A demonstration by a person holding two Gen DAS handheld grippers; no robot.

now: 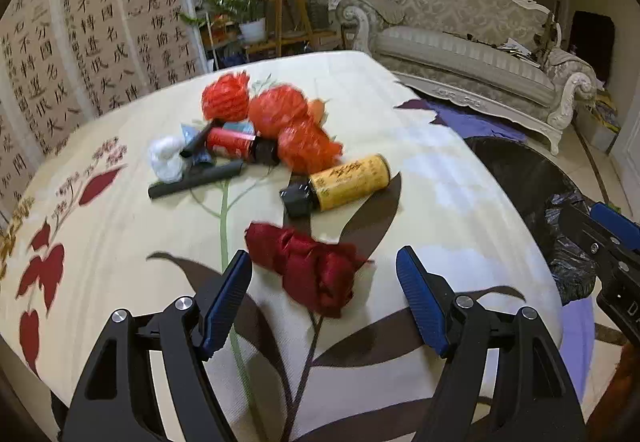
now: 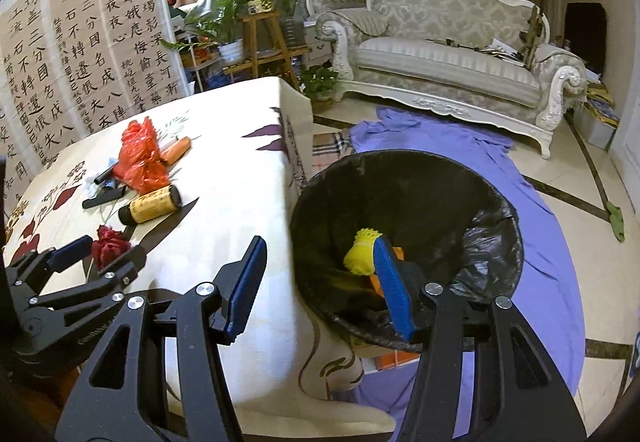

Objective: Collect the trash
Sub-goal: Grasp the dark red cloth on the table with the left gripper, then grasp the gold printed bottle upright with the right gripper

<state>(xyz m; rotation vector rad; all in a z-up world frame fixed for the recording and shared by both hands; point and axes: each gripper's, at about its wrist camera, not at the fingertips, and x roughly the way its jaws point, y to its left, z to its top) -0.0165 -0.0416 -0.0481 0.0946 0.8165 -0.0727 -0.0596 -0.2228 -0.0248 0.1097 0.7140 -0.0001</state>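
My left gripper point(image 1: 324, 266) is open, its fingers on either side of a crumpled dark red wrapper point(image 1: 312, 270) on the flowered tablecloth point(image 1: 460, 202); touching cannot be told. Beyond lie a yellow bottle point(image 1: 348, 180), red plastic bags point(image 1: 276, 118), a red can point(image 1: 236, 144), a black stick point(image 1: 196, 180) and white tissue point(image 1: 168, 158). My right gripper point(image 2: 320, 266) is open and empty over the near rim of the black-lined trash bin point(image 2: 420, 194), which holds a yellow item point(image 2: 360, 250). The left gripper point(image 2: 96, 246) and red wrapper point(image 2: 110, 242) show in the right wrist view.
The bin stands on the floor right of the table, on a purple cloth point(image 2: 540, 242). A white sofa point(image 2: 448, 58), plant stand point(image 2: 260, 38) and calligraphy screen point(image 2: 80, 54) lie beyond. The table's right edge point(image 2: 292, 146) drops beside the bin.
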